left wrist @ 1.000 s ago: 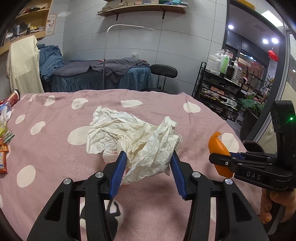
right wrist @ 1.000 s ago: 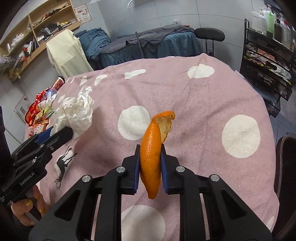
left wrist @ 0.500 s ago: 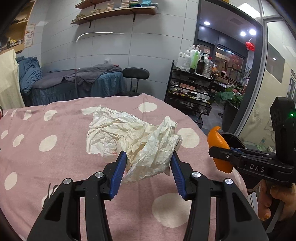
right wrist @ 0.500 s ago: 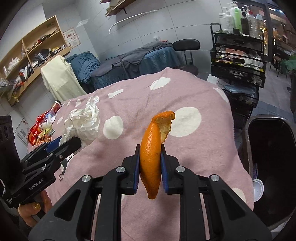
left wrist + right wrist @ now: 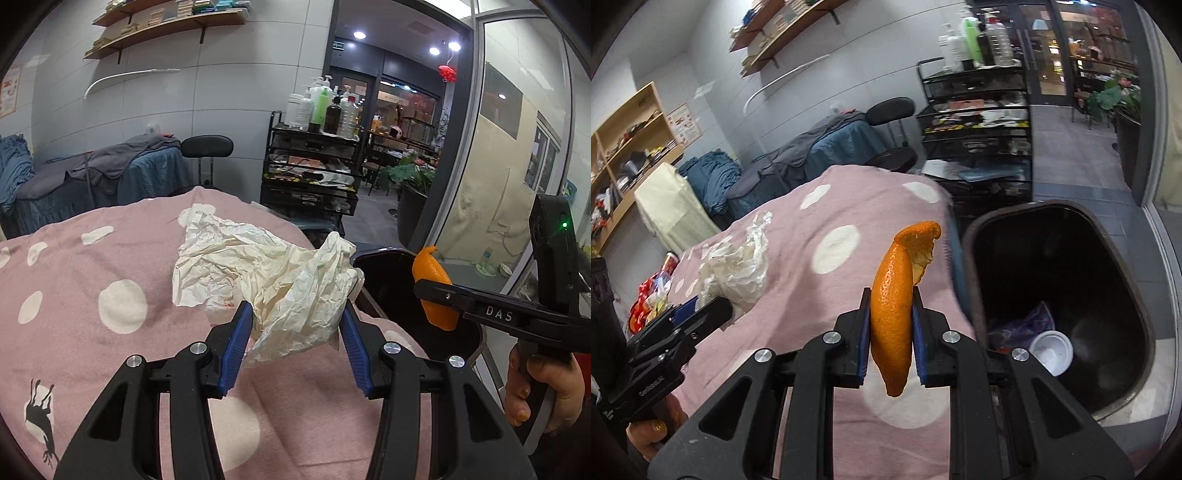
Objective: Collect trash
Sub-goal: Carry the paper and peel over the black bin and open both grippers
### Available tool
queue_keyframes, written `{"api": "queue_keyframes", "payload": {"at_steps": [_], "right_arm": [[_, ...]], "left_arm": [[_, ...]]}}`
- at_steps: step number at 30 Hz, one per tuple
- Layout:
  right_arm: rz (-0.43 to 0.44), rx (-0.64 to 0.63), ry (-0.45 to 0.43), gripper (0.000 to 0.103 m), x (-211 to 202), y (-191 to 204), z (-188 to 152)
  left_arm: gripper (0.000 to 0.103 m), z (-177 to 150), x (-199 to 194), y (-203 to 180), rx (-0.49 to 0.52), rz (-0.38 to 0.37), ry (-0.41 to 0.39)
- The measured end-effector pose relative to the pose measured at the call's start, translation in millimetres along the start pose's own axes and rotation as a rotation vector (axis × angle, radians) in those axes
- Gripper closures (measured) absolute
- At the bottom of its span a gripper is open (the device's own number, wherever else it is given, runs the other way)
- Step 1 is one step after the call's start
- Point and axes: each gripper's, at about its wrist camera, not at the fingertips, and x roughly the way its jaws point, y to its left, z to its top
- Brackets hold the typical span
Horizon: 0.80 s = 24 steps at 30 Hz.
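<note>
My left gripper (image 5: 297, 332) is shut on a crumpled white paper wad (image 5: 273, 277), held above the pink dotted tablecloth (image 5: 92, 280). In the right wrist view that wad (image 5: 738, 266) and the left gripper (image 5: 705, 310) show at the left. My right gripper (image 5: 890, 328) is shut on a curled orange peel (image 5: 892, 314), which stands upright between the blue pads. The peel (image 5: 434, 284) hangs at the right of the left wrist view, over the edge of a black trash bin (image 5: 384, 273). The bin (image 5: 1071, 236) stands open just right of the table, with a white cup and purple wrapper inside.
A black trolley (image 5: 979, 122) with bottles stands behind the bin. A black stool (image 5: 207, 147) and a covered bed (image 5: 110, 173) lie beyond the table. Snack wrappers (image 5: 652, 302) lie at the table's far left. A hand (image 5: 543, 391) holds the right gripper's handle.
Both grippers have swung to the right with their loads. The table has slid left in both views, and the black bin has come into view at the right.
</note>
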Motion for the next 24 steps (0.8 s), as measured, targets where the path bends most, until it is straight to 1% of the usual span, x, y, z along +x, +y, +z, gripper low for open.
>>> {"api": "queue_keyframes", "payload": {"at_steps": [2,8,12,14,16,17,18,19,20,21,22,24], "right_arm": [[-0.034,0.033,-0.005,0.083,-4,-19,-1],[-0.136,0.087,-0.005,0.083,-4,-56,-6],[-0.205,0.125,0.026,0.082,7,-86,-10],[-0.222,0.15,0.042,0.082,12,-98,-13],[-0.231,0.178,0.057,0.079,17,-109,-16],[-0.232,0.191,0.062,0.074,19,-114,-18],[-0.234,0.198,0.062,0.066,19,-118,-21],[-0.244,0.209,0.062,0.061,18,-122,-23],[-0.249,0.219,0.058,0.052,18,-124,-25],[-0.251,0.228,0.05,0.049,16,-127,-27],[-0.256,0.233,0.044,0.048,13,-129,-29],[-0.272,0.236,0.026,0.043,8,-133,-31]], "left_arm": [[0.055,2,4,-12,0.023,-0.02,0.0],[0.055,3,21,-45,0.077,-0.084,0.024],[0.055,4,31,-62,0.091,-0.127,0.047],[0.055,4,36,-71,0.109,-0.143,0.054],[0.055,5,41,-78,0.12,-0.16,0.066],[0.055,5,43,-81,0.123,-0.166,0.07],[0.055,5,46,-84,0.126,-0.175,0.077],[0.055,5,49,-87,0.128,-0.185,0.086],[0.055,5,52,-90,0.128,-0.192,0.094],[0.055,6,55,-93,0.128,-0.202,0.102],[0.055,6,59,-96,0.129,-0.212,0.112],[0.055,9,65,-101,0.133,-0.226,0.124]]}}
